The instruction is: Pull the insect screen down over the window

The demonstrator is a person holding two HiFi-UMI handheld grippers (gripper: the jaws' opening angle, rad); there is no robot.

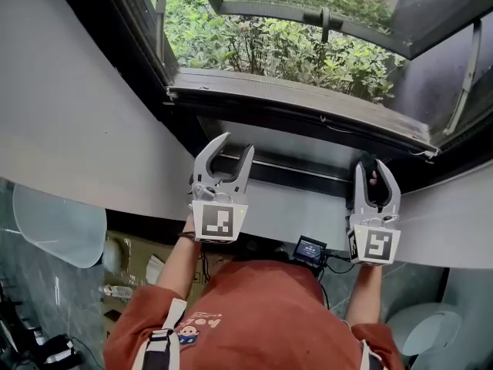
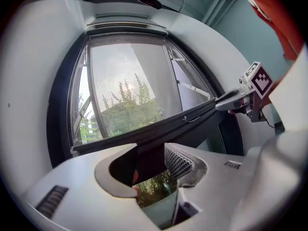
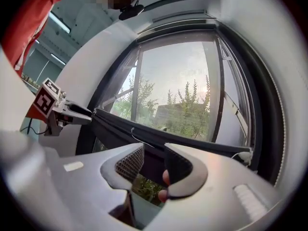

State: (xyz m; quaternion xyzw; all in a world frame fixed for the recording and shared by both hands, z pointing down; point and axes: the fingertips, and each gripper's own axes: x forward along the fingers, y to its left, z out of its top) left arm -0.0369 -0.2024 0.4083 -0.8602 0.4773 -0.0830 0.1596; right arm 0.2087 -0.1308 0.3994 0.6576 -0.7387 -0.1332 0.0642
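- The right tongs (image 3: pixel 154 159) are drawn in narrow and pinch the dark bottom bar (image 3: pixel 120 131) of the insect screen (image 3: pixel 183 90) near its right end. In the head view a dark piece fills the slot between their jaws.
- The left tongs (image 2: pixel 149 153) stand wide in a V near the bar's left end. The left gripper view shows a dark part of the bar in the gap, but whether the pads touch it cannot be told.
- The bar slants across both gripper views from one side of the window frame (image 2: pixel 62 124) to the other. Hazy mesh fills the opening above it, and clearer green leaves show below it between the jaws.
- A thin pale cord (image 3: pixel 131 133) lies along the bar's upper edge.
- Beyond the mesh, the metal stay arms (image 3: pixel 235 110) of the outward-opened window sash (image 1: pixel 323 18) cross the opening. Shrubs (image 1: pixel 254 48) grow outside.
- White wall (image 1: pixel 69 122) runs on both sides of the opening.
- Below the tongs, each marker cube (image 1: pixel 219 222) sits at its gripper's base, over the person's bare forearms and red shirt (image 1: pixel 254 314).
- A small device with a lit display (image 1: pixel 310 247) sits between the arms, with cables leading off it.
- Lower left, near the floor, lie a cardboard box (image 1: pixel 135 257) and a pale round object (image 1: pixel 58 226).
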